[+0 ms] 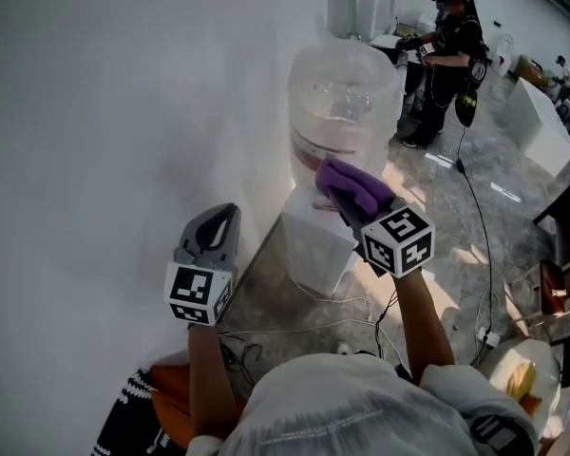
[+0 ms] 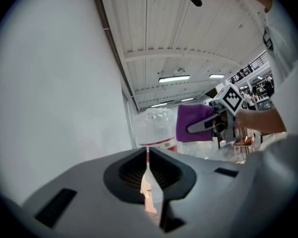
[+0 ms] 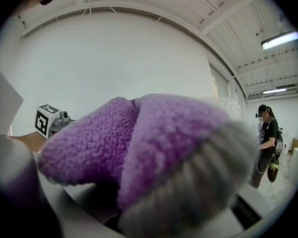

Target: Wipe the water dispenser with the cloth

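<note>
The grey marbled floor (image 1: 420, 175) carries the white water dispenser (image 1: 313, 245), with loose cables (image 1: 334, 298) beside it.

cloth (image 1: 353, 184) seemingly against bottle (image 1: 338, 103), dispenser (image 1: 313, 245) beneath

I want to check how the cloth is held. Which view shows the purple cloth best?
The head view: the purple cloth shows clearly, clamped in the right gripper beside the water bottle. The left gripper view shows it smaller, side-on; the right gripper view only a blurred close-up.
</note>
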`<state>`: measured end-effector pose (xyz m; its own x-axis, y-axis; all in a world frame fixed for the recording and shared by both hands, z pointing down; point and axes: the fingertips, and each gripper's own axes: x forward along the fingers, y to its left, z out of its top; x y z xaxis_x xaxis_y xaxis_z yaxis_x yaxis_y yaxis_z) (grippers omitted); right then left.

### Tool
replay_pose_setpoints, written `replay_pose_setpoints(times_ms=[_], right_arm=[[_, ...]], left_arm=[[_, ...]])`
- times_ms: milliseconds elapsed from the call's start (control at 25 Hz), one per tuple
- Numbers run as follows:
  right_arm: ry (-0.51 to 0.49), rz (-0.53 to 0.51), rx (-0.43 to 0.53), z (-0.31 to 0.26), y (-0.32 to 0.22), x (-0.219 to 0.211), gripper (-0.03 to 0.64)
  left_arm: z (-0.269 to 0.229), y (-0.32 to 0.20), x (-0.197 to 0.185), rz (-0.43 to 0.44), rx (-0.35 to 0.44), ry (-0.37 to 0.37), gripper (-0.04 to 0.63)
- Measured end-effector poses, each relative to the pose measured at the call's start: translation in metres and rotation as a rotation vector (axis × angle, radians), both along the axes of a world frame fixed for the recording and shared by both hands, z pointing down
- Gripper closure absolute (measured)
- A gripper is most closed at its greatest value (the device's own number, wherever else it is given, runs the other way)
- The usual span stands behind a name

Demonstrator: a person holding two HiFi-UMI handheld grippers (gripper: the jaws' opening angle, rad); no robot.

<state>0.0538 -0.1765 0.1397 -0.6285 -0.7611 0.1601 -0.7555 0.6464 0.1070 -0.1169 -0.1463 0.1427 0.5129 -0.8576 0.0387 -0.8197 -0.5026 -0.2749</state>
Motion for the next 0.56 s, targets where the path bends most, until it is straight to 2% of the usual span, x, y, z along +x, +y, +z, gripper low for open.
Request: replay_pose_setpoints(times_ms=[560], right_arm=[[0.024, 0.011, -0.018, 0.011, -0.01, 0.005, 0.555]], left_arm=[[0.012, -0.01, 0.003, 0.017, -0.037, 0.004, 0.571]])
